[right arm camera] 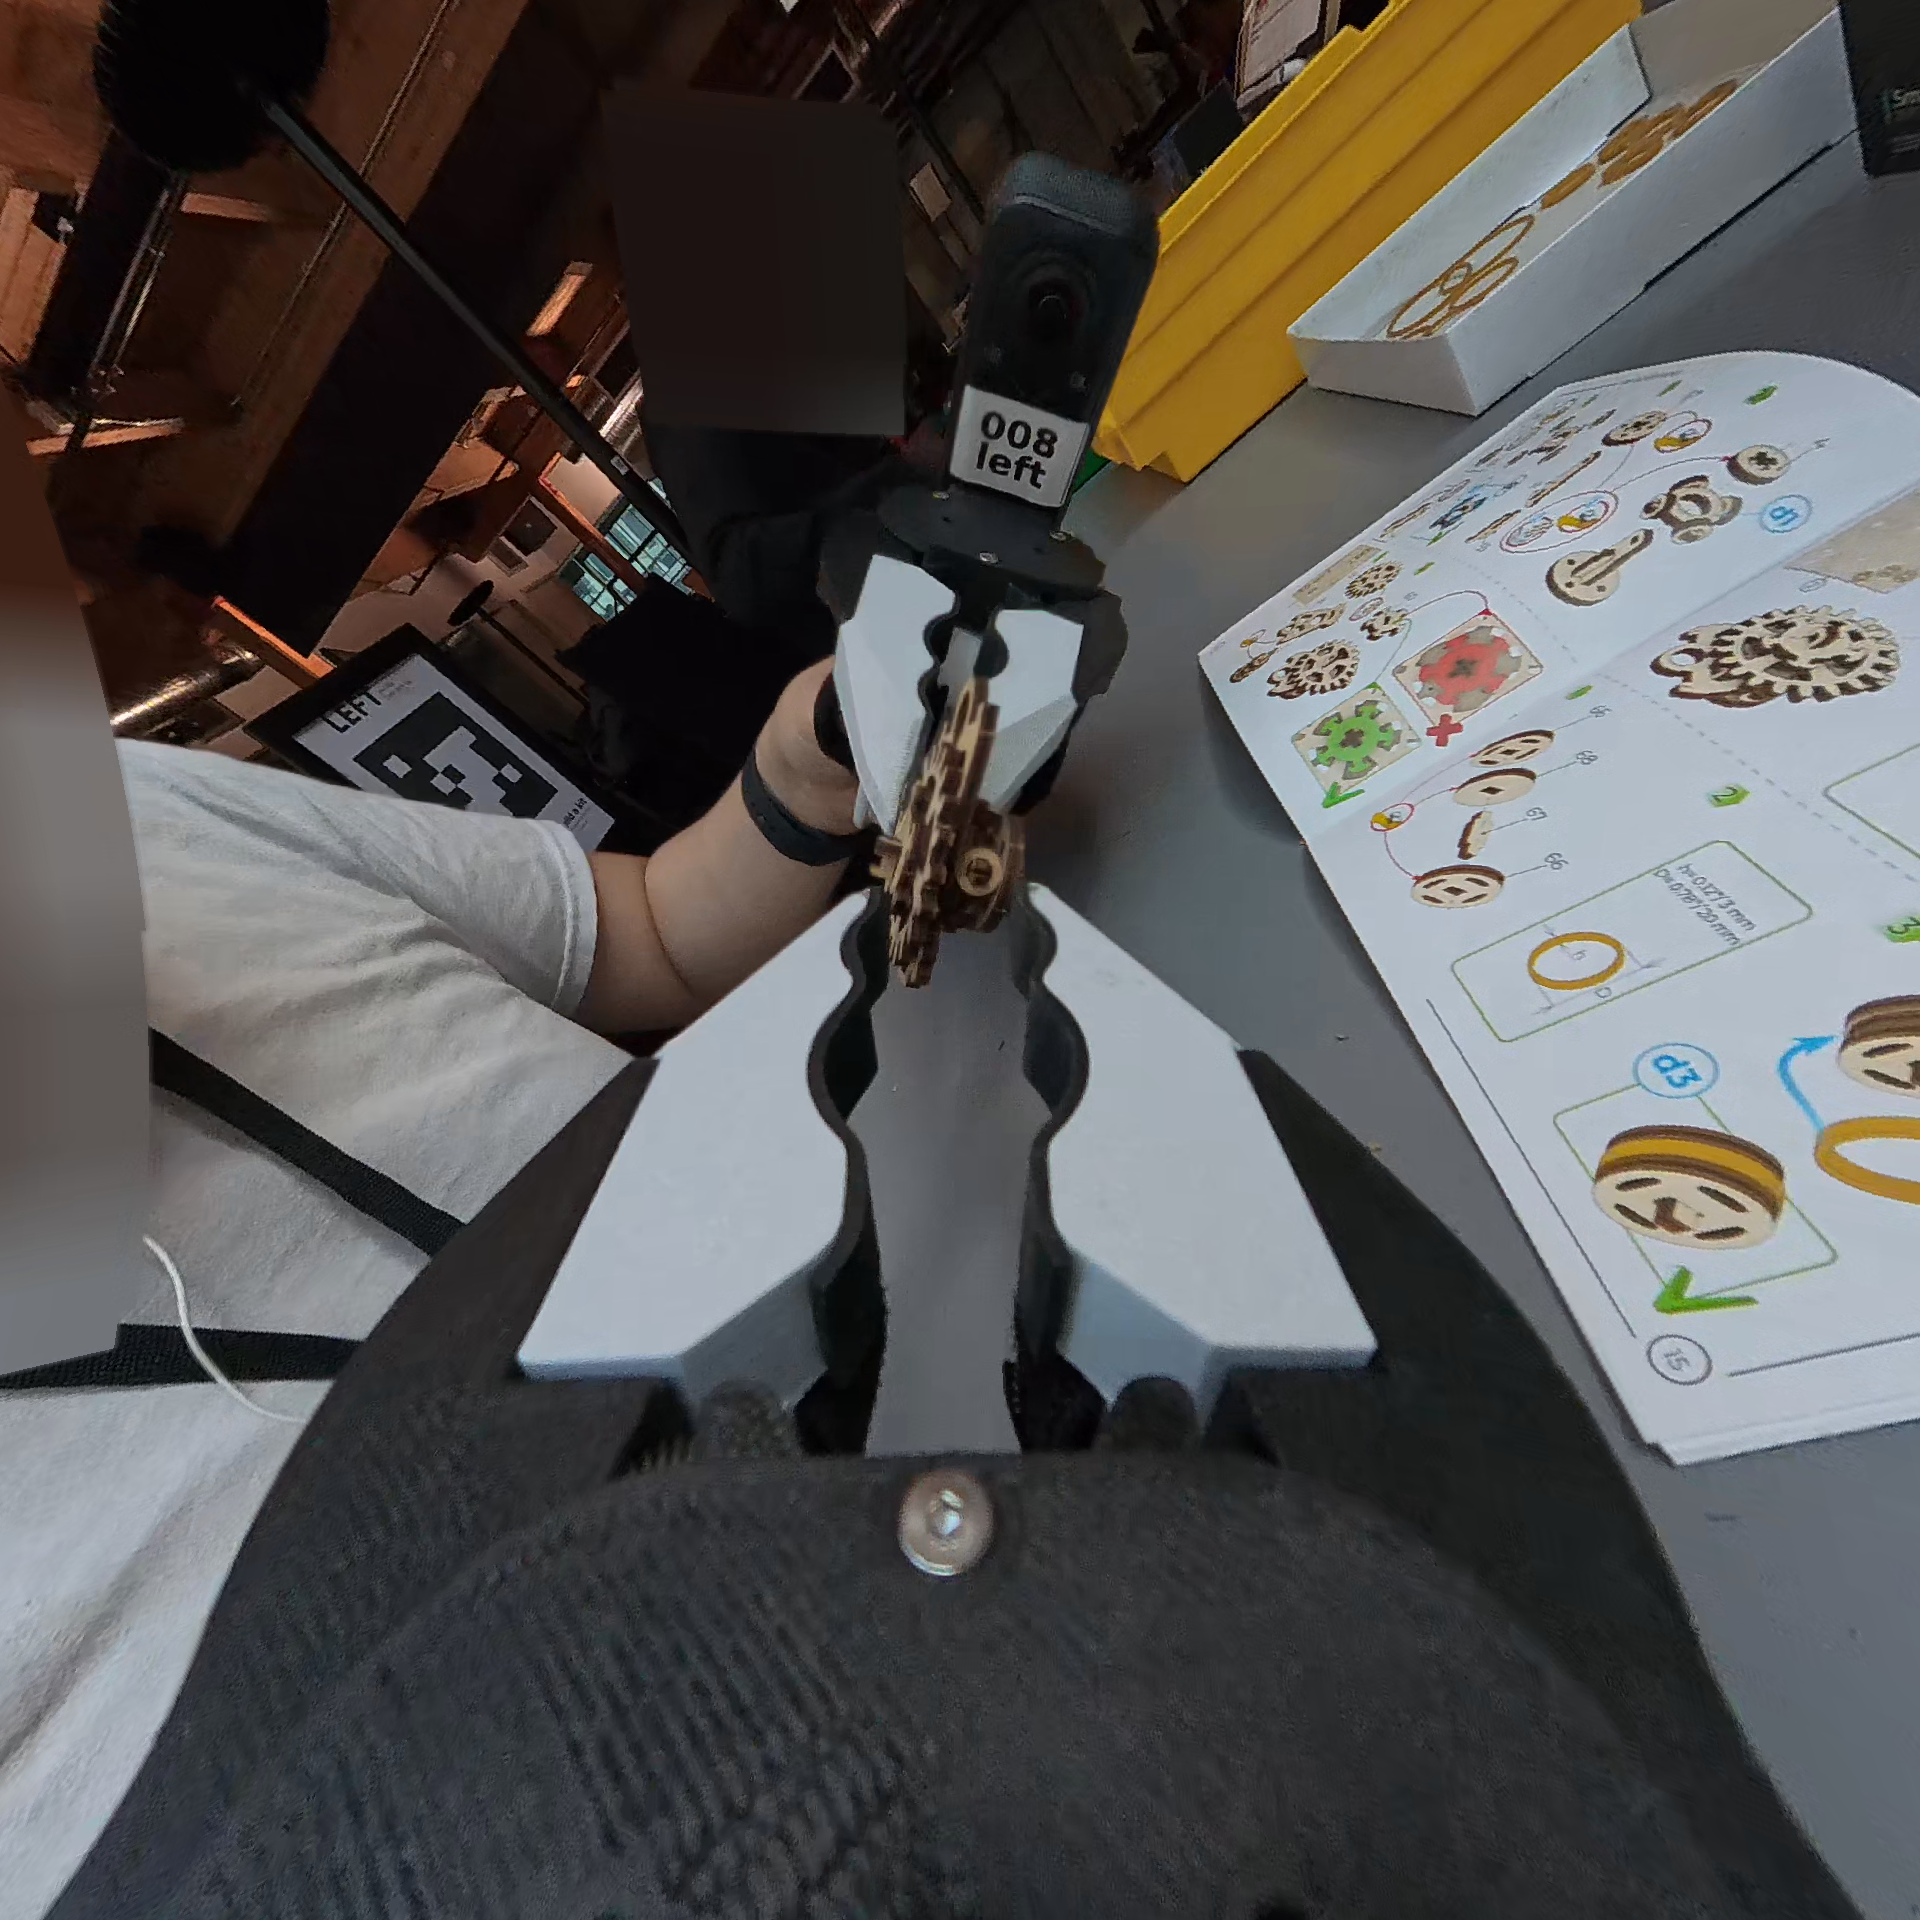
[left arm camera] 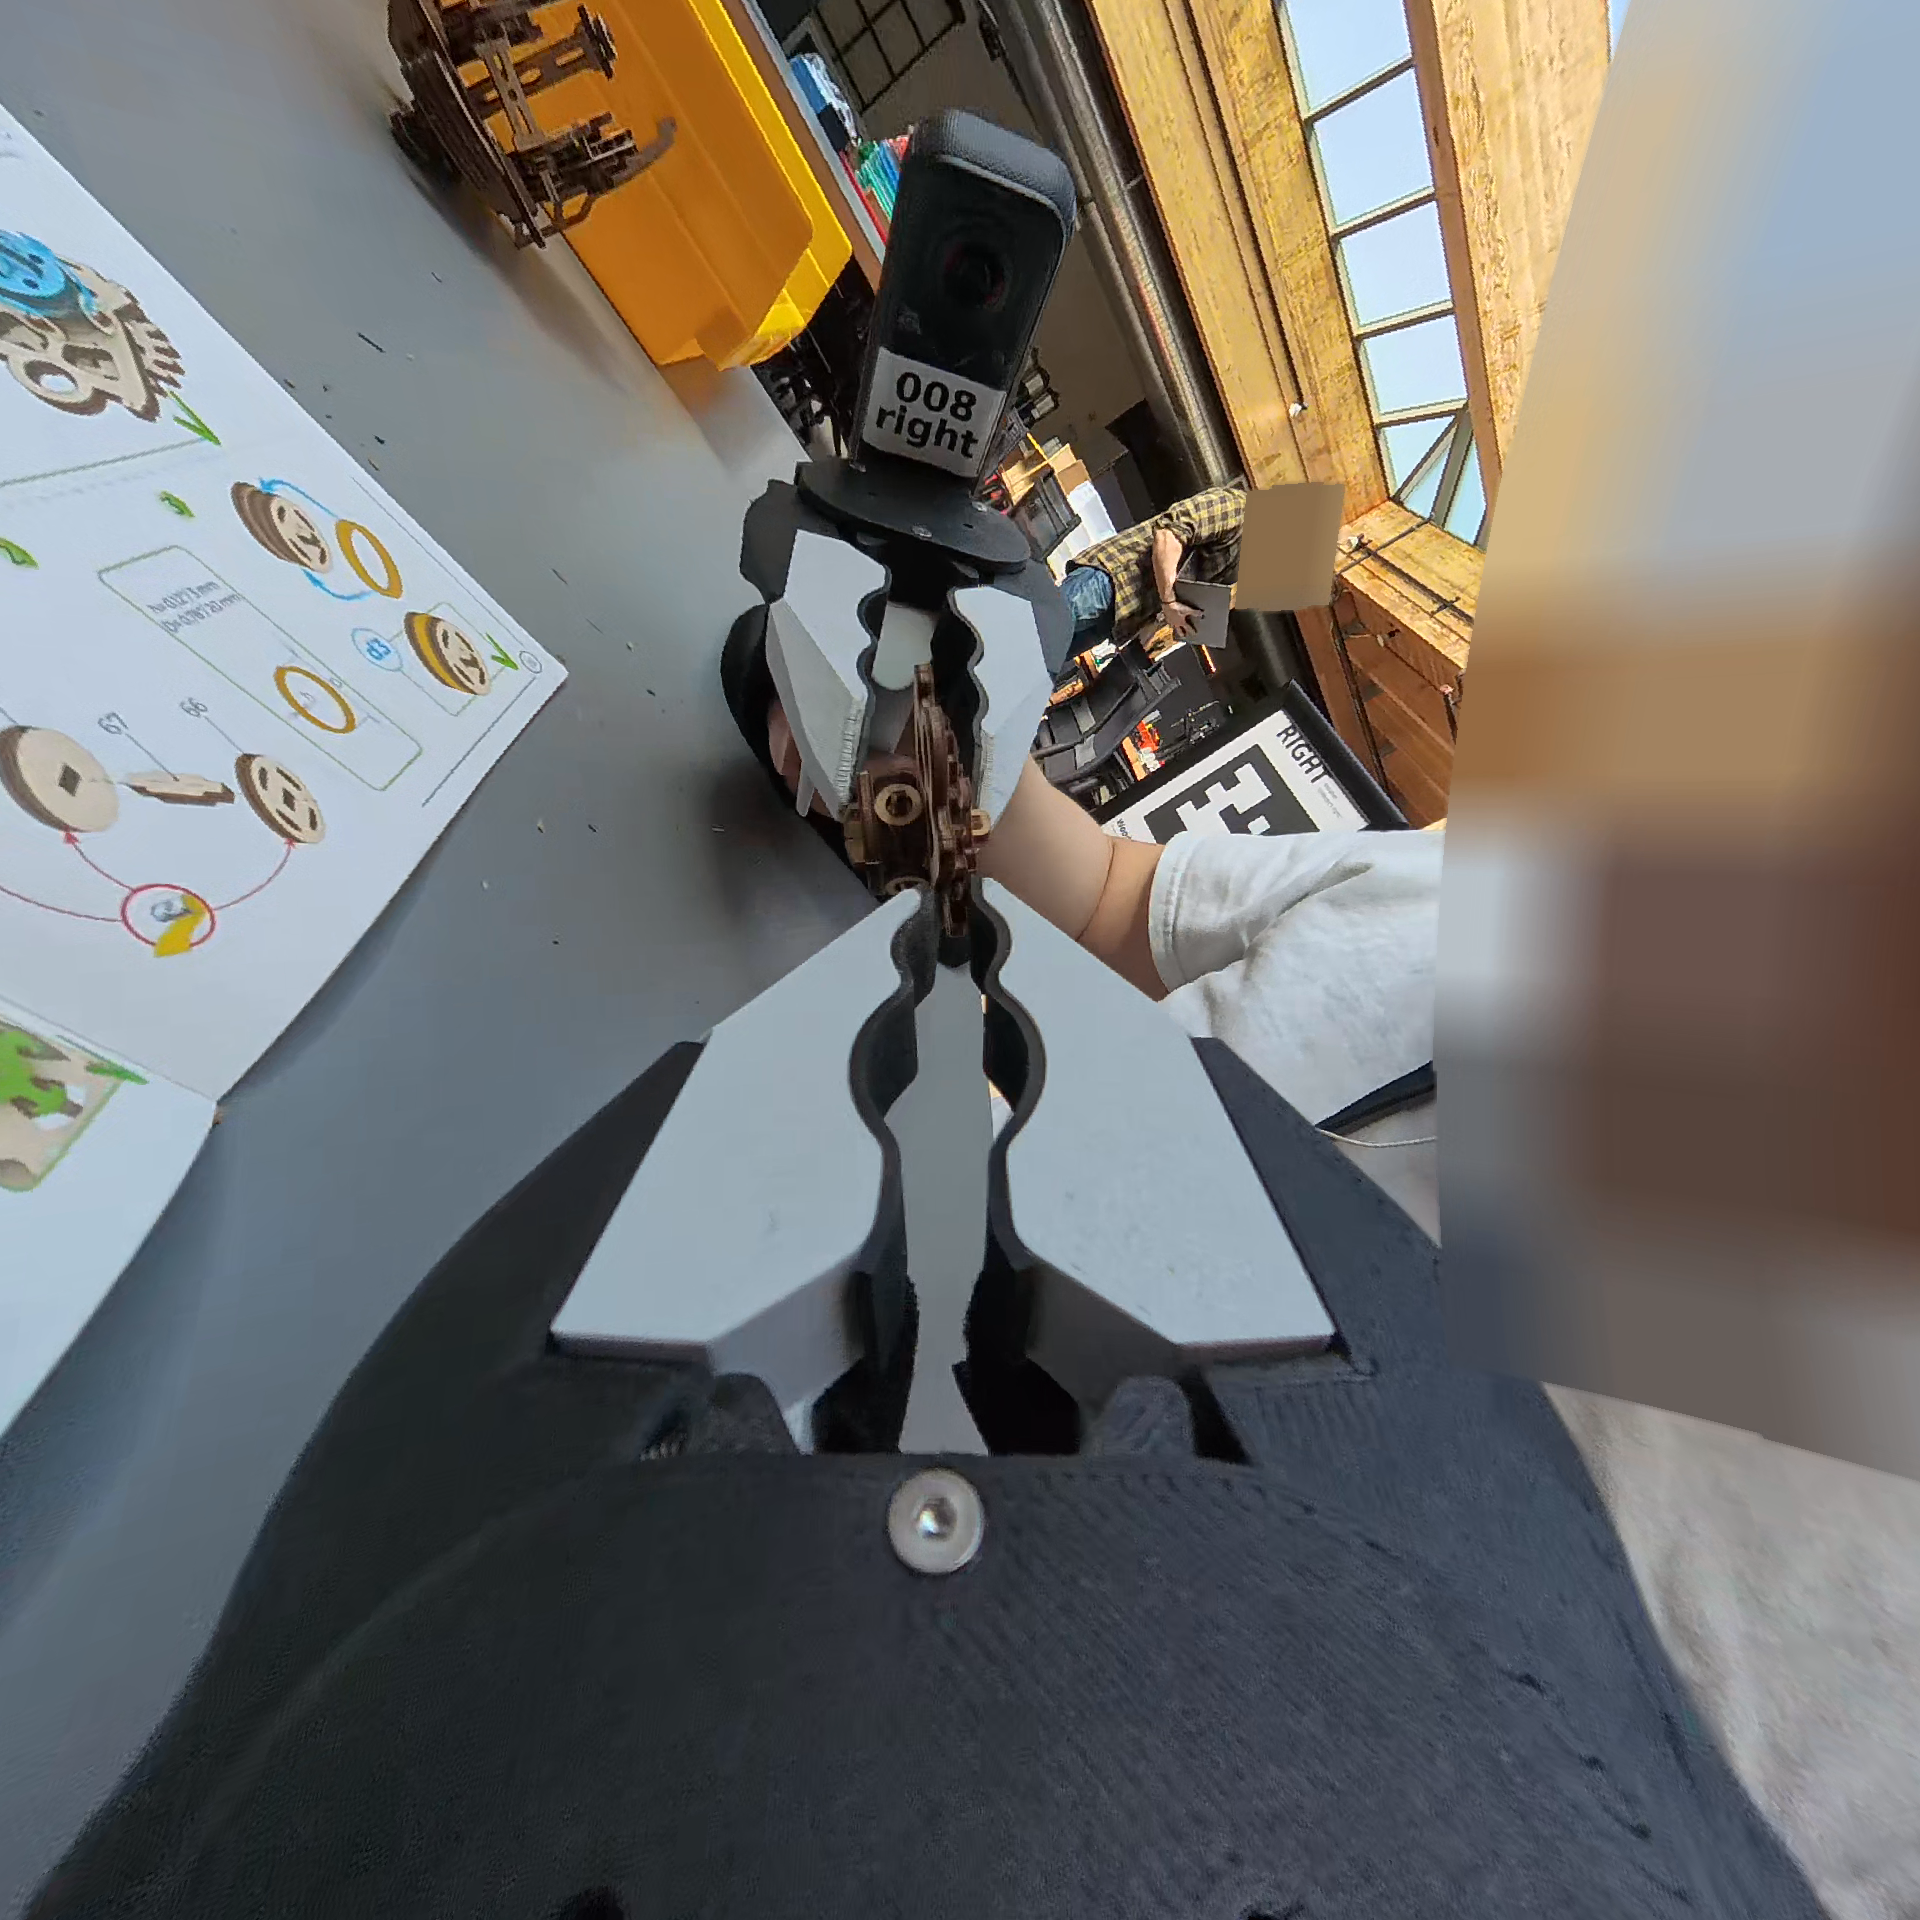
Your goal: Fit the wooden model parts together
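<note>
Both grippers meet tip to tip in the air over the grey table's (left arm camera: 582, 436) near edge. My left gripper (left arm camera: 948, 920) is shut on a thin wooden gear (left arm camera: 954, 821), held edge-on. Facing it, my right gripper (left arm camera: 906, 774) is shut on a thicker dark wooden gear cluster (left arm camera: 891, 805) with a round peg. The two parts touch side by side. In the right wrist view my right gripper (right arm camera: 951, 914) clasps the gear cluster (right arm camera: 975, 871). The left gripper (right arm camera: 940, 774) opposite holds the pale gear (right arm camera: 961, 743). How far the parts are seated is hidden.
An open instruction booklet (left arm camera: 208, 644) (right arm camera: 1621, 831) lies on the table. A part-built wooden model (left arm camera: 499, 114) stands by a yellow bin (left arm camera: 686, 208) (right arm camera: 1278, 270). A white tray (right arm camera: 1475, 343) holds wooden part sheets. A person's forearm (left arm camera: 1081, 883) is behind the grippers. Left and right tips are no more than a few centimetres apart.
</note>
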The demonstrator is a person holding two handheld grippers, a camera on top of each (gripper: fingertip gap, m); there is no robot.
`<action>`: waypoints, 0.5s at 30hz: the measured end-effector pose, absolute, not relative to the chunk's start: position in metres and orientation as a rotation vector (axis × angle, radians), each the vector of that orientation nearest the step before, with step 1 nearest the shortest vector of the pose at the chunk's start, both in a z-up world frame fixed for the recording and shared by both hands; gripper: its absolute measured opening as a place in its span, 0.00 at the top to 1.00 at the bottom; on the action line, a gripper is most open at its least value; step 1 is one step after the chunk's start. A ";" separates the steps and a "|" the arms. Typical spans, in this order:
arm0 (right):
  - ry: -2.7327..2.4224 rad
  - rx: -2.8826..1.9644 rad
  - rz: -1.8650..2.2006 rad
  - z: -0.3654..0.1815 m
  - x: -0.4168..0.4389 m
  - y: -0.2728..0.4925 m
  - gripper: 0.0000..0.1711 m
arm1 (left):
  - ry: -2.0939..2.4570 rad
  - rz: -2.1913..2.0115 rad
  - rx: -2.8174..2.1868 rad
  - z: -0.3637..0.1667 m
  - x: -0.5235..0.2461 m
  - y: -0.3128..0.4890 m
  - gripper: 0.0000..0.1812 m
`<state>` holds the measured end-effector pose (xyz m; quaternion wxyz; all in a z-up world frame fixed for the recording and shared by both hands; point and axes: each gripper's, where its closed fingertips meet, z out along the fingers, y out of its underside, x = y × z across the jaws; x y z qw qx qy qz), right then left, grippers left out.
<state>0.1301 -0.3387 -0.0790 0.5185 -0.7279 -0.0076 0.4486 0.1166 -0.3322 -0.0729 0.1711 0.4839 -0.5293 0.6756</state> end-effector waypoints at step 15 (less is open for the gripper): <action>0.032 -1.771 1.062 -0.080 0.151 -0.340 0.87 | -1.591 1.825 1.194 -0.079 0.132 -0.336 1.00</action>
